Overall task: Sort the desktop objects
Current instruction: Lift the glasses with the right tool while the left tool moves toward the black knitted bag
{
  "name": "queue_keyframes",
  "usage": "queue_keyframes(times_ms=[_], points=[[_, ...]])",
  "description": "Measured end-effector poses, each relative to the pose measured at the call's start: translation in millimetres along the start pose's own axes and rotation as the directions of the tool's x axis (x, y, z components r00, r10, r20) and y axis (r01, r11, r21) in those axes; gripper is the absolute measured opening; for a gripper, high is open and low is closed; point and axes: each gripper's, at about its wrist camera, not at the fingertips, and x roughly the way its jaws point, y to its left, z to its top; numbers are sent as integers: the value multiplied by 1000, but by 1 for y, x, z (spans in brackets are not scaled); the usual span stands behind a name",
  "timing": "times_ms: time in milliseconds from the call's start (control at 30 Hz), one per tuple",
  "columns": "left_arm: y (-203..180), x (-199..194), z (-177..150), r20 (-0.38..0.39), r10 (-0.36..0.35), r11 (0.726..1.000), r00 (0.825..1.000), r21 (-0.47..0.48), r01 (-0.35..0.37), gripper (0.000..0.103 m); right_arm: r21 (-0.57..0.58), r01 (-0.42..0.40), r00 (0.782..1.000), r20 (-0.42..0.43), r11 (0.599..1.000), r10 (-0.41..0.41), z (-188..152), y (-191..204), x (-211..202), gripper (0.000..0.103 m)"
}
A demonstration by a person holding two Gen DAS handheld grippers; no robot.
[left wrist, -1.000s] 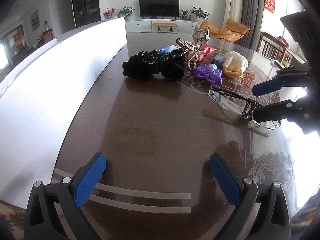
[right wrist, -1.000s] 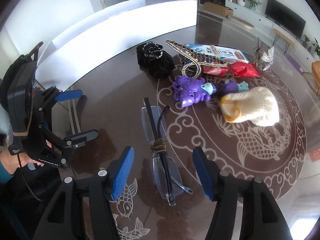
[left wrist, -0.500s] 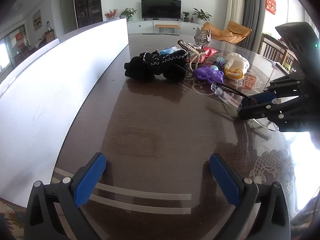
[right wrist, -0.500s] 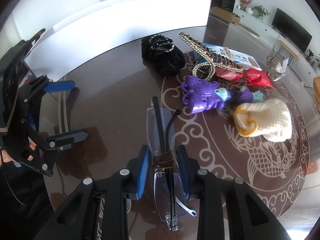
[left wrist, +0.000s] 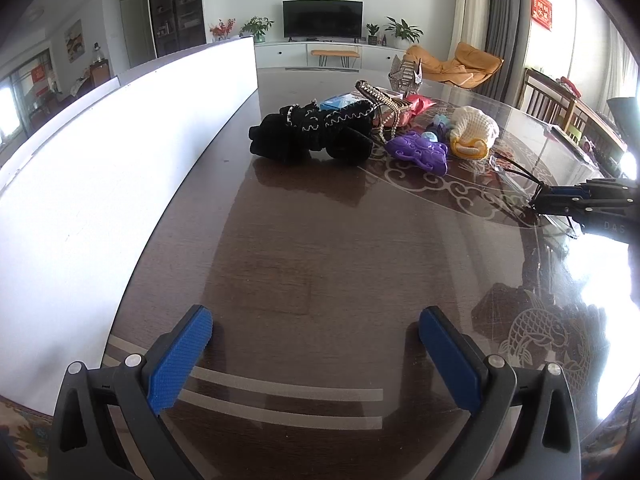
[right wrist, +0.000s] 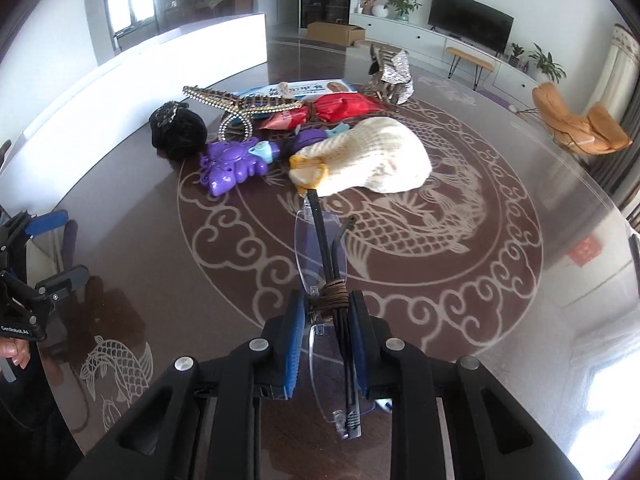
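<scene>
Pinching the folded rimless glasses (right wrist: pixel 326 280) at bottom center, right gripper (right wrist: pixel 327 316) is clamping the bridge; lifting level is safest, left gripper (left wrist: pixel 316 356) idling wide open.

One pair of glasses (right wrist: pixel 320 264), one knit glove (right wrist: pixel 372 160), one purple toy (right wrist: pixel 232 166).

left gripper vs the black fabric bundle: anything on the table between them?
Nothing. In the left wrist view, only bare glossy table runs from the open left gripper up to the black fabric bundle.
</scene>
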Motion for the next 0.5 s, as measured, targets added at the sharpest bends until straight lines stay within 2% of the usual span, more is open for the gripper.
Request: queue_keyframes(times_ms=[33, 100, 267, 333, 400, 500], points=[[0, 0, 0, 0, 0, 1000, 1000, 0, 0, 103, 11, -11, 1000, 8, 1000, 11, -4, -3, -1, 25], [0, 0, 0, -2, -2, 1000, 1000, 0, 2, 103, 25, -23, 1000, 4, 999, 23, -7, -6, 1, 36], [1, -1, 1, -7, -12, 1000, 1000, -8, 11, 103, 26, -38, 999, 33, 999, 37, -11, -4, 6, 54], [6, -3, 2, -1, -45, 998, 999, -36, 45, 103, 24, -46, 998, 45, 999, 45, -13, 0, 6, 62], [14, -7, 2, 22, -111, 990, 994, -89, 113, 103, 20, -43, 997, 57, 999, 42, -14, 4, 8, 67], [22, -8, 6, 29, -191, 969, 981, -155, 193, 103, 10, -41, 997, 72, 999, 40, -16, 8, 8, 71]])
